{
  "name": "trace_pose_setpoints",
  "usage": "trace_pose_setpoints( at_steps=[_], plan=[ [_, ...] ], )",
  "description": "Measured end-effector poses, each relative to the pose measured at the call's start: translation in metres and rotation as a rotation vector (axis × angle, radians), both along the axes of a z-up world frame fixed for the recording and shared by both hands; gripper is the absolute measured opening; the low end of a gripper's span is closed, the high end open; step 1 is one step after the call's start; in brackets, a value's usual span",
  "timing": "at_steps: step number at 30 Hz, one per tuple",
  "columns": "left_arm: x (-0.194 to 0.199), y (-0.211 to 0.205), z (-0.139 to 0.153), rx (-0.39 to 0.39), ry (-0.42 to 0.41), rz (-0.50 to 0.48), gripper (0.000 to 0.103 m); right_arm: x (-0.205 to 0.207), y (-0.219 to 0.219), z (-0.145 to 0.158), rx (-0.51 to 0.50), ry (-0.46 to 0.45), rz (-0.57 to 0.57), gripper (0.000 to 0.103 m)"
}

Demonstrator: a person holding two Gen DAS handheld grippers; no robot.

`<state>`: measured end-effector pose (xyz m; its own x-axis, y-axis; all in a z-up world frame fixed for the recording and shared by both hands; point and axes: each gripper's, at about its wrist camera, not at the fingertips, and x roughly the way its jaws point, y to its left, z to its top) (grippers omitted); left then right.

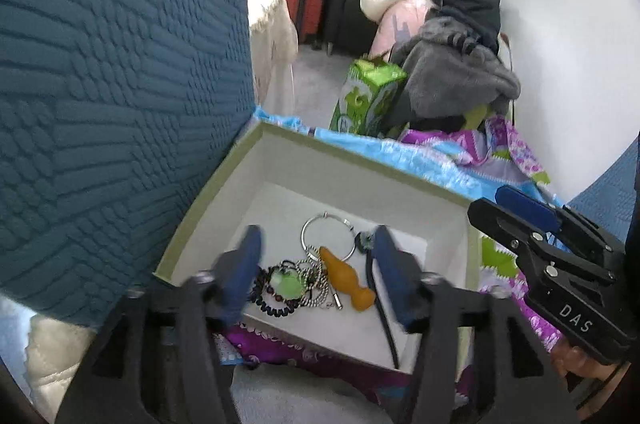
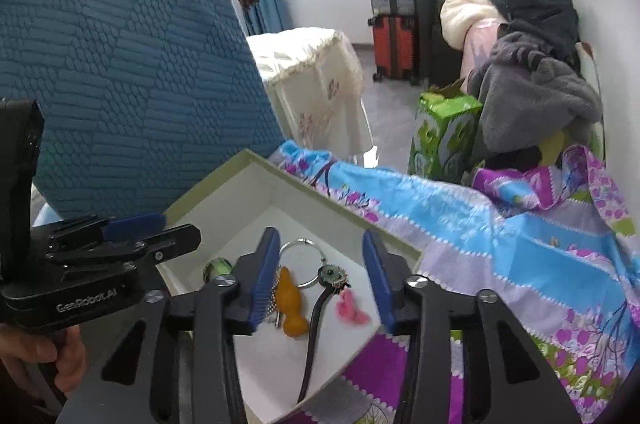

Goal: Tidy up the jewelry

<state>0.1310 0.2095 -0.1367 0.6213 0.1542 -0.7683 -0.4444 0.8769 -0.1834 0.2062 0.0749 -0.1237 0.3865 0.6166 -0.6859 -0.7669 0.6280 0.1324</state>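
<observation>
Lying in my shallow white box (image 1: 248, 160) with its green rim is the jewelry: an orange pendant (image 1: 345, 278) near the centre, a silver ring (image 1: 328, 236) just above it at about 12 o'clock, a ball chain (image 1: 316, 284) touching the pendant's left side, and at 9 o'clock a dark beaded bracelet (image 1: 276, 298) curled around a green charm (image 1: 289, 284). A black cord (image 1: 380, 308) runs down from 1 o'clock toward 5 o'clock, ending at a small round dial piece (image 2: 331, 275), and a pink trinket (image 2: 351, 309) lies just beside it at 4 o'clock in the right wrist view. My left tongs (image 1: 316, 272) hang wide above the pile, gripping nothing, fingers either side of the pendant. My right tongs (image 2: 320, 284) are wide too and hold nothing, straddling the pendant and cord. The box rests on a patterned blue and purple cloth (image 2: 500, 224). At 10 o'clock stands a teal quilted chair back (image 1: 120, 84); at 1 o'clock a green carton (image 2: 444, 136), heaped clothes (image 2: 536, 96) and suitcases (image 2: 392, 24).
</observation>
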Motion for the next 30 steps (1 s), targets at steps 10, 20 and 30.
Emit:
trace_pose_setpoints(
  at_steps=[10, 20, 30],
  plan=[
    [-0.03, -0.027, 0.095, 0.093, -0.152, -0.046, 0.075, -0.019, -0.045, 0.088, 0.121, -0.114, -0.058, 0.063],
    [-0.076, -0.072, 0.159, 0.158, -0.256, -0.072, 0.079, -0.063, -0.107, 0.167, 0.19, -0.236, -0.096, 0.076],
    [-0.096, -0.108, 0.161, 0.177, -0.25, -0.087, 0.087, -0.095, -0.155, 0.162, 0.195, -0.23, -0.152, 0.091]
  ],
)
